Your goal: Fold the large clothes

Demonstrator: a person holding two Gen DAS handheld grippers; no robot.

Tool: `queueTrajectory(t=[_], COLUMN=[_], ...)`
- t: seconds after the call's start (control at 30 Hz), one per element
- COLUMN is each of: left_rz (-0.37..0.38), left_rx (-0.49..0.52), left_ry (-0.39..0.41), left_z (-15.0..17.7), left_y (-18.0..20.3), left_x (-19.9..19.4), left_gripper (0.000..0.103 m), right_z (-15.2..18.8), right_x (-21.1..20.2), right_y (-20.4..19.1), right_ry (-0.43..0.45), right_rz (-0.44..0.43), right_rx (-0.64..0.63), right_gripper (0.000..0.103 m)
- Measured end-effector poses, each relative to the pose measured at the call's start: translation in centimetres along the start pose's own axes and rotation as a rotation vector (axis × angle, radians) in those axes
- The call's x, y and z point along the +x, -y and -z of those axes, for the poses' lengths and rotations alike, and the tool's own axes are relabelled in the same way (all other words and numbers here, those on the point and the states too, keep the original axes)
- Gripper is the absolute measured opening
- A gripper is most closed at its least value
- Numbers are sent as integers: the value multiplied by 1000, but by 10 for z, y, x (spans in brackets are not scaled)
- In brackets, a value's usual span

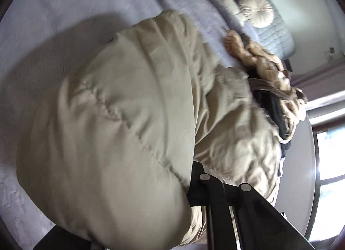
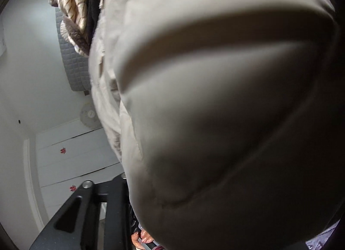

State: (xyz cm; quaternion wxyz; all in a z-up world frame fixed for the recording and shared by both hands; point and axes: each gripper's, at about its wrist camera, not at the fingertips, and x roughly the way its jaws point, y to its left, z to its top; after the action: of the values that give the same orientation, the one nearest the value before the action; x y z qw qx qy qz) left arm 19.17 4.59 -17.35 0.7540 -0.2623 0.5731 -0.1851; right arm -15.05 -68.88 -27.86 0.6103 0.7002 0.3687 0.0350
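While both hand-held tools close in from the near edge, the beige padded jacket [image 1: 120, 107] bulges over the pale bedsheet [image 1: 64, 13], its long axis running away toward the round cushion [image 1: 256, 10]. Left gripper [image 1: 194, 176] — jaws drawn nearly together on a fold of the jacket. Right gripper [image 2: 120, 187] — narrowed, fabric pressed against it; grip cannot be confirmed.

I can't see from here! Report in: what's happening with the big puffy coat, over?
Left gripper jaws shut on the beige coat. Right gripper buried in coat, grip unclear. Pile of other clothes close behind on the bed.
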Motion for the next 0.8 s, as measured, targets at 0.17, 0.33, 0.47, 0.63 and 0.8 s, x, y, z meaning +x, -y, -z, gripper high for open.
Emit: queueTrajectory(t=[0.17,0.33,0.47,0.63,0.8], left_rz=[48,50,37,-18,-62], left_rx=[78,99,103,106,95], left_ry=[21,-18,-101,-218,-255], left_z=[6,27,67,116,131], left_y=[19,10,-15,-53,-69], left_x=[-37,-67,-97,-108,-97], left_gripper=[16,16,16,17,17], right_z=[15,50,88,117,120], right_x=[-20,-41,-64,-76,-68], right_y=[-14,-11,12,53,77], right_ry=[-20,-55,-83,-93,-85], right_rz=[-34,-7,28,79,124], right_rx=[-52,-90,-84,-49,-4], right_gripper=[23,23,23,24,28])
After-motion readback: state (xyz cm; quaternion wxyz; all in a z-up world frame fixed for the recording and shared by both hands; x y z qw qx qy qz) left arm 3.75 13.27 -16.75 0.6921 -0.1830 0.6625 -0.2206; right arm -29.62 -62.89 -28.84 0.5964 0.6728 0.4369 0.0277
